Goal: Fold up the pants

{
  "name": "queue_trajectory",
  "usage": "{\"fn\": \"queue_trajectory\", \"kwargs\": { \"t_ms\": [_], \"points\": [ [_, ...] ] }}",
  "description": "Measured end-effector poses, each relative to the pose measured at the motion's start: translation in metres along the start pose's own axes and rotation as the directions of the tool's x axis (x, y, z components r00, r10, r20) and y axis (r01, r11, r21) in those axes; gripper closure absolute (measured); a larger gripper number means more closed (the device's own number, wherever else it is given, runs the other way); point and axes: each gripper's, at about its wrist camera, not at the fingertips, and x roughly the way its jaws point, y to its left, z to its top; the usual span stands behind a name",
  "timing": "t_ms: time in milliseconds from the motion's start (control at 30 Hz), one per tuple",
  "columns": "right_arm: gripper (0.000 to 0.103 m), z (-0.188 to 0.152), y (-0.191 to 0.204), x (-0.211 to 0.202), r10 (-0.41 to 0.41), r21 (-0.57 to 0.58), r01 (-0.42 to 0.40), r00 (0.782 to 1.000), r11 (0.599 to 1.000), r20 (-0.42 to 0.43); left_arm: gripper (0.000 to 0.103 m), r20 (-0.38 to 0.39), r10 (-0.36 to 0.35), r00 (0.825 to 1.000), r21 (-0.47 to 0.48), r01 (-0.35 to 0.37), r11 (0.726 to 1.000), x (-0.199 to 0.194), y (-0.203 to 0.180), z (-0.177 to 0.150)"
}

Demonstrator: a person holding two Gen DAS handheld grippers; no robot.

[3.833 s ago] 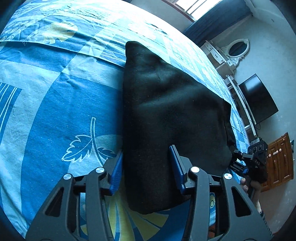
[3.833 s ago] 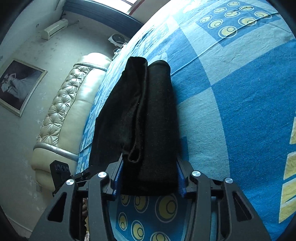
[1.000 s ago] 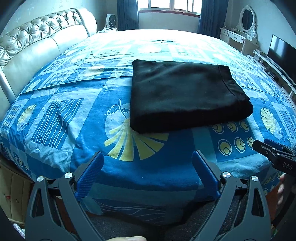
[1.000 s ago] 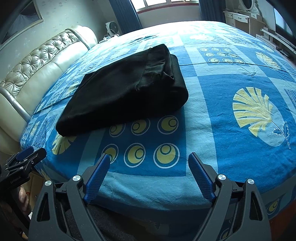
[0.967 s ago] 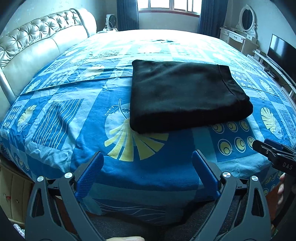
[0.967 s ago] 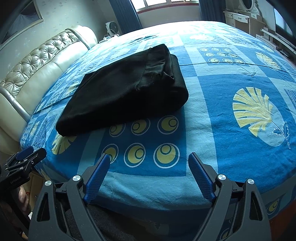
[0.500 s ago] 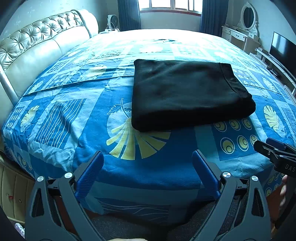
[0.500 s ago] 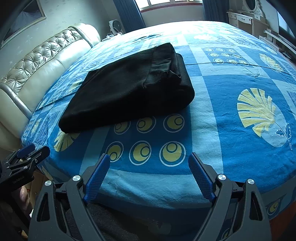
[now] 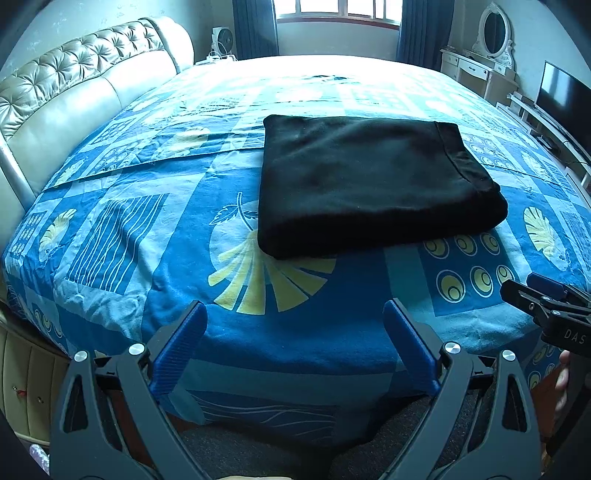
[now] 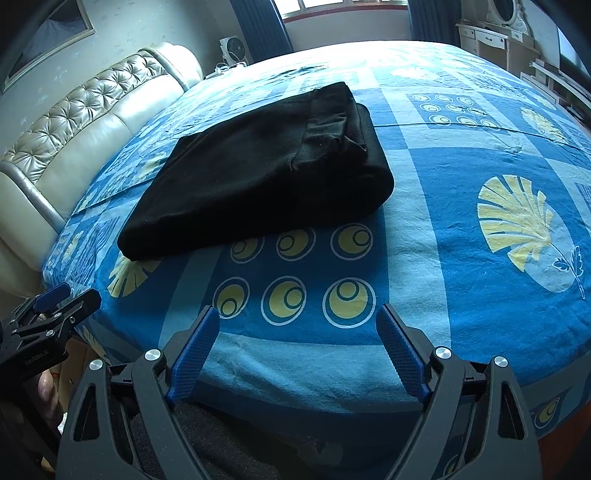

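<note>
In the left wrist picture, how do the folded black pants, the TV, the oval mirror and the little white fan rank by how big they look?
Largest to smallest, as they appear:
1. Folded black pants, by far
2. TV, partly cut off by the picture's edge
3. Oval mirror
4. White fan

The pants lie nearest the camera, so their lead is exaggerated; mirror and fan look close.

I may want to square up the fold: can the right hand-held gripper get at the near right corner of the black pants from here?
Probably yes. The right hand-held gripper is open and empty at the bed's edge, and only bare bedspread lies between it and the folded pants. It would need to move forward first.
</note>
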Motion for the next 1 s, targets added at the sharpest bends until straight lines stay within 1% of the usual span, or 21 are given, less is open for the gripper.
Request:
{"fn": "queue_trajectory", "kwargs": {
  "t_ms": [300, 433, 467, 500, 633, 733, 833, 867, 933, 1000],
  "points": [
    [0.017, -0.002, 0.002, 0.002, 0.001, -0.005, -0.001, 1.000, 1.000, -0.009, 0.007, -0.001, -0.003, 1.000, 0.008, 0.003, 1.000, 0.000, -0.002, 0.000],
    [0.018, -0.003, 0.003, 0.003, 0.001, -0.009, -0.001, 1.000, 1.000, -0.012, 0.007, -0.009, -0.026, 1.000, 0.000, 0.026, 1.000, -0.001, -0.003, 0.000],
    [0.018, -0.003, 0.003, 0.003, 0.001, -0.010, -0.001, 1.000, 1.000, -0.013, 0.003, -0.010, -0.021, 1.000, -0.011, 0.021, 1.000, -0.001, -0.002, 0.000],
    [0.018, -0.003, 0.003, 0.004, 0.001, -0.009, -0.001, 1.000, 1.000, -0.014, 0.002, -0.007, -0.007, 1.000, -0.022, 0.007, 1.000, -0.003, -0.002, 0.001],
    [0.017, -0.005, 0.004, 0.005, 0.003, -0.013, -0.003, 1.000, 1.000, -0.017, 0.002, 0.084, -0.020, 0.996, -0.037, 0.023, 0.999, -0.017, 0.001, 0.002],
    [0.018, -0.005, 0.007, 0.005, 0.008, -0.025, -0.008, 1.000, 1.000, -0.018, 0.002, 0.089, -0.048, 0.995, -0.026, 0.051, 0.998, -0.021, 0.000, 0.004],
    [0.017, -0.006, 0.009, 0.004, 0.006, -0.028, -0.007, 1.000, 1.000, -0.015, 0.002, 0.096, -0.016, 0.995, -0.019, 0.018, 1.000, -0.022, -0.003, 0.005],
    [0.017, -0.005, 0.008, 0.004, 0.007, -0.025, -0.008, 1.000, 1.000, -0.016, 0.002, 0.096, -0.016, 0.995, -0.008, 0.017, 1.000, -0.022, -0.004, 0.005],
    [0.017, -0.005, 0.006, 0.003, 0.011, -0.012, -0.011, 1.000, 1.000, -0.017, 0.002, 0.088, -0.004, 0.996, 0.010, 0.003, 1.000, -0.020, -0.005, 0.005],
    [0.017, -0.003, 0.003, 0.002, 0.021, 0.010, -0.021, 0.999, 1.000, -0.029, 0.002, 0.067, -0.001, 0.998, 0.004, 0.001, 1.000, -0.016, -0.003, 0.005]
  ]
}}
